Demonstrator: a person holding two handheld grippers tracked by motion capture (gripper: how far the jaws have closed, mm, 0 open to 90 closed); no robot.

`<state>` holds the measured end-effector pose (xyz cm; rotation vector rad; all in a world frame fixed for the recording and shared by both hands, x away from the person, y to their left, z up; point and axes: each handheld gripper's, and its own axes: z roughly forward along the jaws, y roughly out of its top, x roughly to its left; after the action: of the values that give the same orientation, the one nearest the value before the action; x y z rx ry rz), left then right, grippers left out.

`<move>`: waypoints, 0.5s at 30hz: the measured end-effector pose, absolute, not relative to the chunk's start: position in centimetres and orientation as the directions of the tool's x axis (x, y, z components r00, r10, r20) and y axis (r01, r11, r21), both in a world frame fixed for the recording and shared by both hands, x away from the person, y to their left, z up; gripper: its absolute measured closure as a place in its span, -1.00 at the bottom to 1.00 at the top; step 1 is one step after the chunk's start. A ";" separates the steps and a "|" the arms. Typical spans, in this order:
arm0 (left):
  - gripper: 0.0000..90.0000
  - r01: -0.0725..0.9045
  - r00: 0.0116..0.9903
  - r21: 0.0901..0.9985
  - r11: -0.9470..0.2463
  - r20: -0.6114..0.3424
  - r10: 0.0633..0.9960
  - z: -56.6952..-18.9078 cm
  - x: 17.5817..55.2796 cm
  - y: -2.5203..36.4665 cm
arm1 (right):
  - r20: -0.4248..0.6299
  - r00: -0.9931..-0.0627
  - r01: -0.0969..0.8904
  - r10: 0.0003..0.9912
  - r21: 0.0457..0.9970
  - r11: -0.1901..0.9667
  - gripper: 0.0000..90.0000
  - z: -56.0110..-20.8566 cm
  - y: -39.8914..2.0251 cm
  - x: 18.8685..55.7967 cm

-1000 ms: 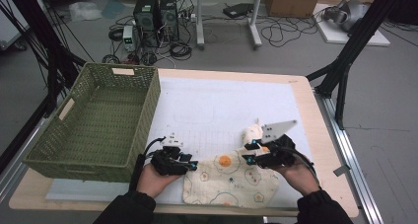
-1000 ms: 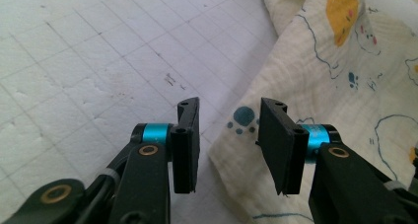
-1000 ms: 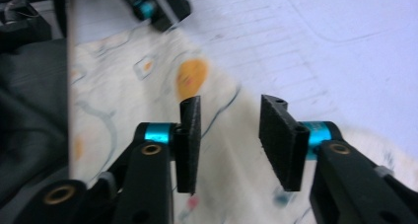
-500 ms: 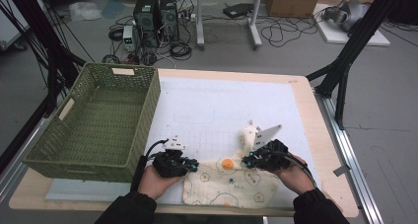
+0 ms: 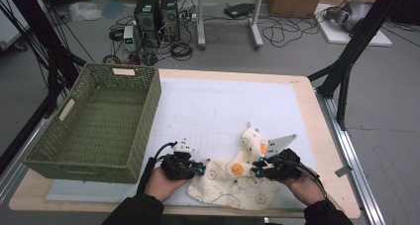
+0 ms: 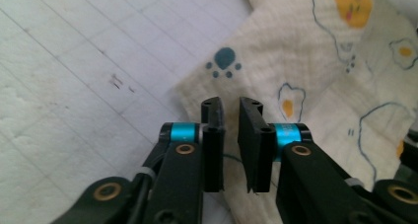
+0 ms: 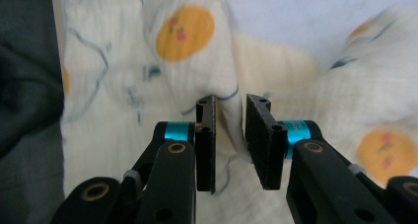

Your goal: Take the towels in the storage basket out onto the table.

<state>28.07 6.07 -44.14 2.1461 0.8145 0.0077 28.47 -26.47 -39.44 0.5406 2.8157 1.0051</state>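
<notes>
Cloth (image 5: 233,183) lies rumpled at the table's (image 5: 317,111) near edge, unfolded. We have both grippers, left (image 5: 200,169) and right (image 5: 255,171), nearly closed on its folds; the basket (image 5: 94,121) waits empty.

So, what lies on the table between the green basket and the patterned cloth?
In the high view, the left gripper and the hand holding it sit between the green basket and the patterned cloth, on the white mat.

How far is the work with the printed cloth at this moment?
Partly done: one corner of the cloth is already folded up. In hand: the left gripper, jaws just closing, stands at the cloth's near left edge; the right gripper has cloth between its jaws. Left: the cloth lies rumpled on the table, and the green basket holds nothing.
</notes>
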 end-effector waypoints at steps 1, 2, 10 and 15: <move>0.86 0.546 0.794 0.703 -0.456 -0.260 0.550 -44.3 28.0 6.1 | 0.016 -0.931 0.292 0.365 0.634 0.716 0.65 -38.9 -26.1 28.7; 0.88 0.547 0.793 0.704 -0.454 -0.261 0.550 -44.3 28.0 6.1 | 0.004 -0.932 0.280 0.361 0.642 0.714 0.65 -38.5 -25.7 29.1; 0.98 0.537 0.807 0.695 -0.477 -0.258 0.531 -44.2 27.5 6.2 | 0.007 -0.937 0.269 0.350 0.653 0.708 0.67 -36.6 -22.3 32.2; 0.98 0.532 0.809 0.704 -0.470 -0.259 0.528 -43.9 27.3 6.7 | 0.014 -0.940 0.278 0.340 0.608 0.744 0.76 -37.0 -21.4 32.9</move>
<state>27.26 6.75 -43.89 2.1576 0.7779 -0.0070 32.88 -21.40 -36.98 0.5051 2.8410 0.9669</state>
